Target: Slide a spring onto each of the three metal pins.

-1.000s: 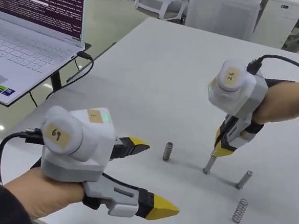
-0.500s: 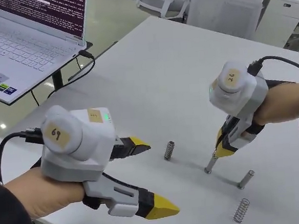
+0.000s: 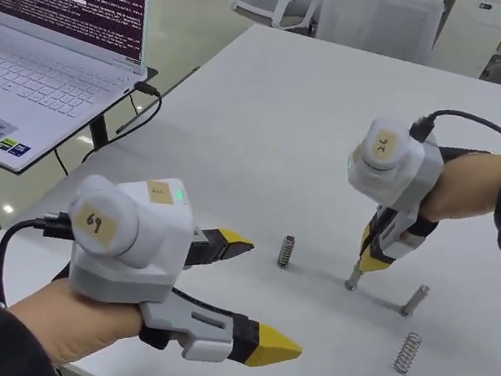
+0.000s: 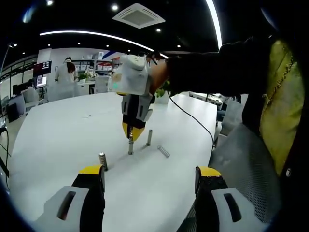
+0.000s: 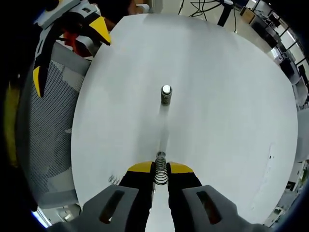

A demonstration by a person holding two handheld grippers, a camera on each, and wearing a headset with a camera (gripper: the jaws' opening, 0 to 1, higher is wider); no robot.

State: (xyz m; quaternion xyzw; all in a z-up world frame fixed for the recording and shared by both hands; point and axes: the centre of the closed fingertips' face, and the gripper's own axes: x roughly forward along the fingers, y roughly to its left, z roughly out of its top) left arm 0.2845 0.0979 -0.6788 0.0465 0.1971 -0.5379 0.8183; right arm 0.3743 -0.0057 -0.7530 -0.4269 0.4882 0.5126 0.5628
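The right hand-held gripper (image 3: 374, 255) is clenched on a small coiled steel spring (image 5: 161, 172), held upright just above the middle upright metal pin (image 3: 353, 277) on the white counter (image 3: 298, 124). Their long axes seem aligned, so I judge the next move goes straight down. The left hand-held gripper (image 3: 262, 295) is released and farther away.

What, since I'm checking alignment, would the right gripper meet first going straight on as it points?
Probably the bare middle pin: the spring held in the right gripper's tongs sits just over its top, though depth is hard to judge.
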